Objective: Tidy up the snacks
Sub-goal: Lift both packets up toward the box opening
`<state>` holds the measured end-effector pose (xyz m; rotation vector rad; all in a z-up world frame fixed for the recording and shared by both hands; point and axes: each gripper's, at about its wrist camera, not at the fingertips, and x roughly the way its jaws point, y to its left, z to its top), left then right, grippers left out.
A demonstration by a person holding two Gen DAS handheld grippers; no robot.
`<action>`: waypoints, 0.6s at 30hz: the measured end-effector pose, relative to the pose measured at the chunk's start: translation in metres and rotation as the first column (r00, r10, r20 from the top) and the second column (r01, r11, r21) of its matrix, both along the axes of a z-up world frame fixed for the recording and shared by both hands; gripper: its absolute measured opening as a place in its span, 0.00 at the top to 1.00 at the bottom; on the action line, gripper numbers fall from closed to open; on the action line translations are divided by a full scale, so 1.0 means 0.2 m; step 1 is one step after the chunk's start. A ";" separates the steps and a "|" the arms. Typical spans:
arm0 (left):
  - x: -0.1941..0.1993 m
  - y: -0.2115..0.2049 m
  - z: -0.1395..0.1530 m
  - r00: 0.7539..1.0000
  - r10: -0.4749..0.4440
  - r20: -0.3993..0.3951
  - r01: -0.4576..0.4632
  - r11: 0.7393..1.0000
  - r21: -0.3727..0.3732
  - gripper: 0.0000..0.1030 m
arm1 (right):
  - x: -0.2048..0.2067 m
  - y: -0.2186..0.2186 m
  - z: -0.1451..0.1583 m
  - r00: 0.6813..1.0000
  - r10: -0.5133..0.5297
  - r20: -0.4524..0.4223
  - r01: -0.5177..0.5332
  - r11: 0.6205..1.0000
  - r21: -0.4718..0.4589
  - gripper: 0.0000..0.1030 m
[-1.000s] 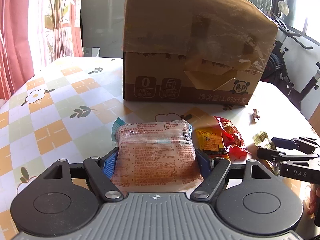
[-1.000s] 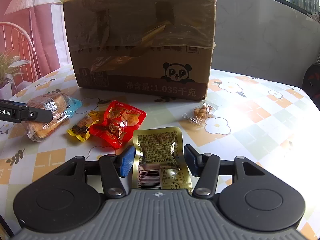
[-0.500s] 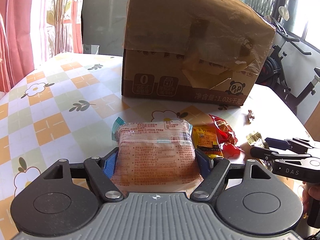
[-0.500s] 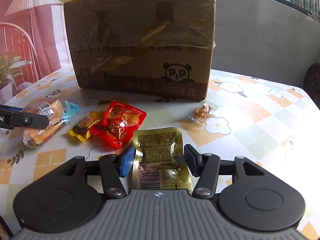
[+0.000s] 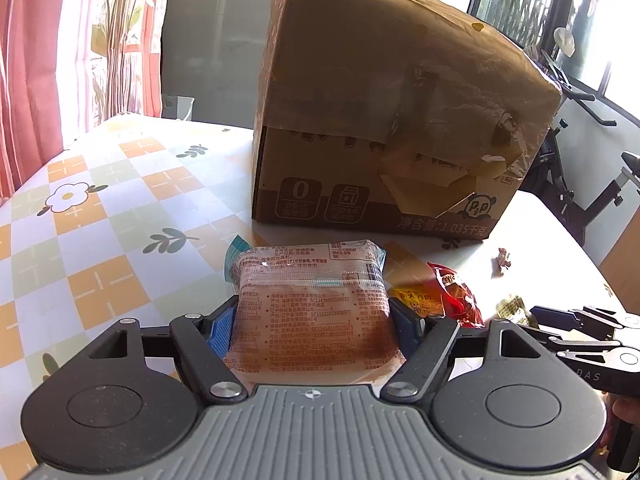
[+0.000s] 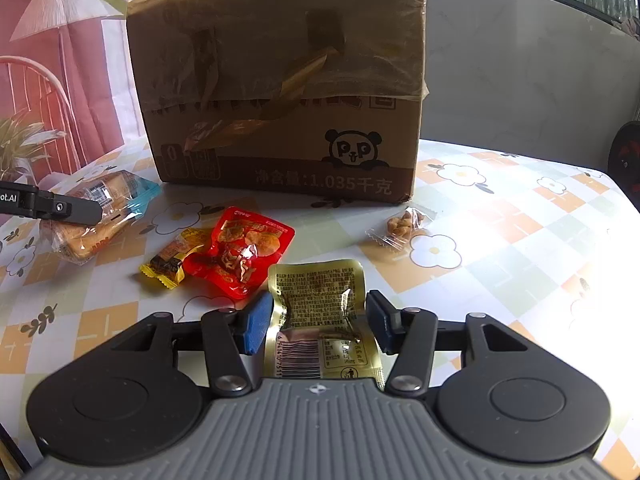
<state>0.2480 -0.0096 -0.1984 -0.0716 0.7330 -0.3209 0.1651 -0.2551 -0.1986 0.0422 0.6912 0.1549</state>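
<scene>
My left gripper [image 5: 312,312] is shut on a clear-wrapped bread packet [image 5: 312,308], with both blue pads pressed on its sides. The right wrist view shows that bread packet [image 6: 96,216] at the far left, behind a left finger [image 6: 60,210]. The jaws of my right gripper [image 6: 316,316] are closing around a gold foil packet [image 6: 316,300] that lies flat on the table. Its pads stand at the packet's side edges, and the foil is not squeezed. A tall cardboard box [image 6: 280,80] stands behind the snacks.
A red packet [image 6: 240,252], a yellow packet [image 6: 172,260] and a small clear packet of nuts [image 6: 400,226] lie on the checked tablecloth [image 6: 520,220] in front of the box. An exercise bike [image 5: 592,184] stands past the table's right edge.
My left gripper has shifted a little with the bread packet, and the box looks nearer in its view. The right jaws have come in slightly around the gold packet.
</scene>
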 end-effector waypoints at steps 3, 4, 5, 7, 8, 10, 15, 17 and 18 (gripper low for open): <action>0.06 0.01 0.02 0.994 -0.002 -0.109 0.005 1.000 0.027 0.25 | 0.01 0.01 0.00 1.000 -0.004 -0.017 0.003 1.000 -0.011 0.46; 0.08 0.02 0.03 0.990 0.004 -0.139 -0.002 1.000 0.019 0.25 | 0.02 0.03 0.00 1.000 -0.001 -0.026 0.000 0.999 -0.032 0.45; 0.09 0.03 0.05 0.988 0.012 -0.153 -0.010 1.000 0.012 0.25 | 0.03 0.05 0.01 0.999 0.002 -0.040 -0.004 0.998 -0.057 0.45; 0.10 0.03 0.08 0.987 0.003 -0.160 0.000 1.000 0.016 0.25 | 0.06 0.06 0.02 0.997 -0.006 -0.071 0.001 0.998 -0.069 0.44; 0.11 0.04 0.09 0.988 -0.006 -0.158 0.009 1.000 0.020 0.25 | 0.07 0.06 0.02 0.997 -0.008 -0.082 0.003 0.998 -0.065 0.44; 0.14 0.05 0.11 0.989 -0.013 -0.146 0.014 1.000 0.008 0.25 | 0.08 0.06 0.02 0.996 -0.008 -0.087 0.002 0.998 -0.068 0.44; 0.12 0.07 0.13 0.999 -0.025 -0.038 0.024 1.000 -0.020 0.25 | 0.03 0.05 -0.01 1.000 -0.011 -0.025 0.010 0.998 -0.062 0.44; 0.08 0.06 0.12 0.999 -0.034 0.010 0.035 0.999 -0.031 0.25 | 0.01 0.05 -0.01 1.000 -0.014 -0.005 0.014 0.998 -0.058 0.45; 0.05 0.06 0.11 0.998 -0.043 0.040 0.044 0.998 -0.035 0.25 | 0.01 0.05 -0.01 1.000 -0.014 0.001 0.014 0.999 -0.053 0.46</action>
